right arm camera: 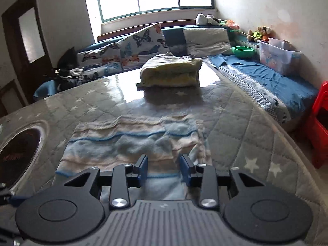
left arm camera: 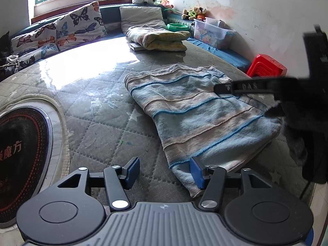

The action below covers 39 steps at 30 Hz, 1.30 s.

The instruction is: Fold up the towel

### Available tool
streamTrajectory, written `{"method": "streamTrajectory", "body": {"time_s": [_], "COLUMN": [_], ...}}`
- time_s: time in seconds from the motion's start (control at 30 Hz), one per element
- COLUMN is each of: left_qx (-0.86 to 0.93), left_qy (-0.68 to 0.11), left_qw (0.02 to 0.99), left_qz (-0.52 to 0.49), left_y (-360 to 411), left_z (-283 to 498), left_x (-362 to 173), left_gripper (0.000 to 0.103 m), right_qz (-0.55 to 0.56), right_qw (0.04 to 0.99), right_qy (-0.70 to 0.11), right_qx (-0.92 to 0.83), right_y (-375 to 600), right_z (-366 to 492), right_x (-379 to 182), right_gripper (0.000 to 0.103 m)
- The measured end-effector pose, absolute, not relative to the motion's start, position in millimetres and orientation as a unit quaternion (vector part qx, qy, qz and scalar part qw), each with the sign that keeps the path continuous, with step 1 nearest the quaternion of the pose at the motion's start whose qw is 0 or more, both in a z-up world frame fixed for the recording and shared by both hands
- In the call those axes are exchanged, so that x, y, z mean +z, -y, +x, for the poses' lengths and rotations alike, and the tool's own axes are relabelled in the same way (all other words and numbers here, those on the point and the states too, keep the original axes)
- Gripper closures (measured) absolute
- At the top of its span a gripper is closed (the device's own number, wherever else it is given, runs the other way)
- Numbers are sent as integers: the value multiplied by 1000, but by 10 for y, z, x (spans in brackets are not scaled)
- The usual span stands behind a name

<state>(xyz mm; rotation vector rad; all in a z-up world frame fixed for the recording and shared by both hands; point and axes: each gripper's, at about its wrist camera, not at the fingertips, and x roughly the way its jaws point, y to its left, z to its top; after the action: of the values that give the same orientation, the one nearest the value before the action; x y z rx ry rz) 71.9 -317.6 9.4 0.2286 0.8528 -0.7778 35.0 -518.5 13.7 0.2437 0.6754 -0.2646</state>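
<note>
Towel (left arm camera: pixel 196 112), striped, is lying folded on the quilted table (left arm camera: pixel 98 94); we are holding both grippers, left (left arm camera: pixel 165 172) and right (right arm camera: pixel 164 169), spread and empty; the right one's finger is reading "DAS".

Your left gripper (left arm camera: pixel 165 172) is held low with its blue-padded fingers (left arm camera: pixel 131 171) spread wide — nothing between them. Your right gripper (right arm camera: pixel 164 169) is also parted, a narrower gap, and empty; from the left wrist view it reaches in from the right side, one finger (left arm camera: pixel 246 87) pointing leftward.
</note>
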Motion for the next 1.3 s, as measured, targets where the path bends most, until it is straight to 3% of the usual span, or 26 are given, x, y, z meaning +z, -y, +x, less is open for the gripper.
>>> {"method": "streamTrajectory", "body": {"time_s": [1.1, 1.3], "left_qx": [-374, -376], "left_qy": [-403, -405], "left_qw": [829, 828], "left_qz": [97, 96], "left_y": [3136, 3127], "left_z": [712, 728], "left_x": [101, 104], "left_gripper": [44, 41], "right_qz": [63, 66], "right_qw": [932, 922], "right_qy": [-345, -368], "right_qx": [-95, -97], "right_y": [4898, 4881], "right_z": [1037, 1235], "right_x": [250, 66], "right_gripper": [62, 59]}}
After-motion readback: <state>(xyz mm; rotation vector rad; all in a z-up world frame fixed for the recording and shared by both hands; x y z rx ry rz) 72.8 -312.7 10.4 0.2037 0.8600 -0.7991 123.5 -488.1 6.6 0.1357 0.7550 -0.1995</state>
